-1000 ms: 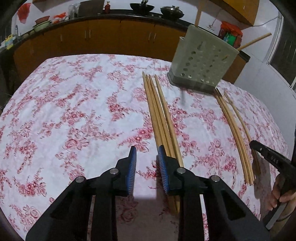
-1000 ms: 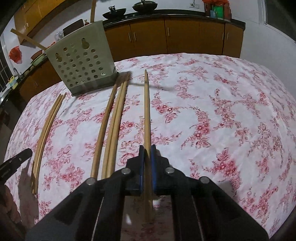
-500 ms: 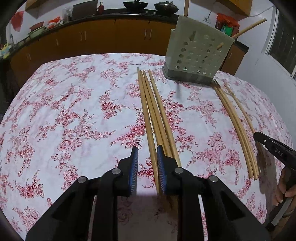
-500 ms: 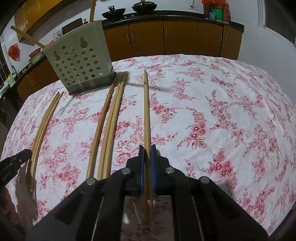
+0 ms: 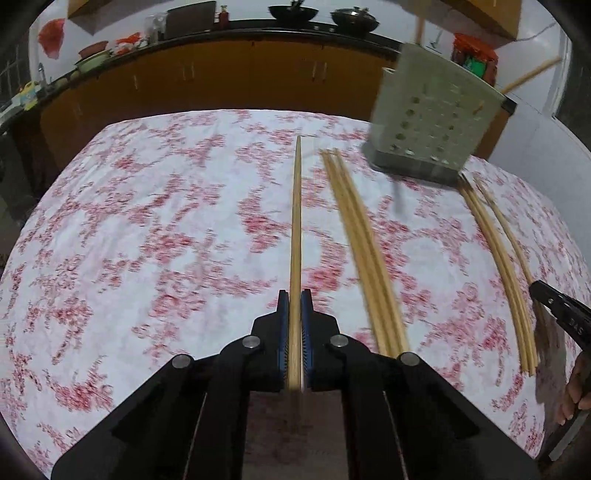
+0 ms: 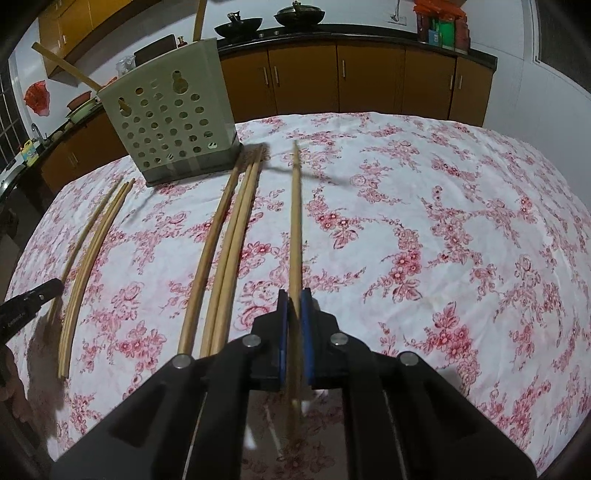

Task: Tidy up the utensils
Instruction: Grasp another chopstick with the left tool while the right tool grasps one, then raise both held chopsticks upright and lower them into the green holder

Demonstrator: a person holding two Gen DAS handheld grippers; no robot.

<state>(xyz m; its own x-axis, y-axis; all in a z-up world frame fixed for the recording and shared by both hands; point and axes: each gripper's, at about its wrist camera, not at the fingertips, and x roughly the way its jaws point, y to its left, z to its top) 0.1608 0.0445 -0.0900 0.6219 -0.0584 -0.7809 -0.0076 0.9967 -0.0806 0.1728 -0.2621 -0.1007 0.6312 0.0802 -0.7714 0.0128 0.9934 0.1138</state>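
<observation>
Left wrist: both claws, left claw (image 5: 294, 306) and right claw (image 6: 294, 306), clamp one light, stiff, slippery chopstick (image 5: 296, 229) each, near its end.

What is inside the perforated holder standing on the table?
Two wooden sticks rise out of the holder: one upright, one leaning left. Its wall hides their lower parts; only bits show through the holes, so anything else inside cannot be seen.

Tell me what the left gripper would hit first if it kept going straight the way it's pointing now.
Probably the flowered tablecloth. The left gripper, jaws shut on a chopstick, angles down at bare cloth, left of the loose chopsticks. The utensil holder stands off to the right. Depth is unclear.
</observation>
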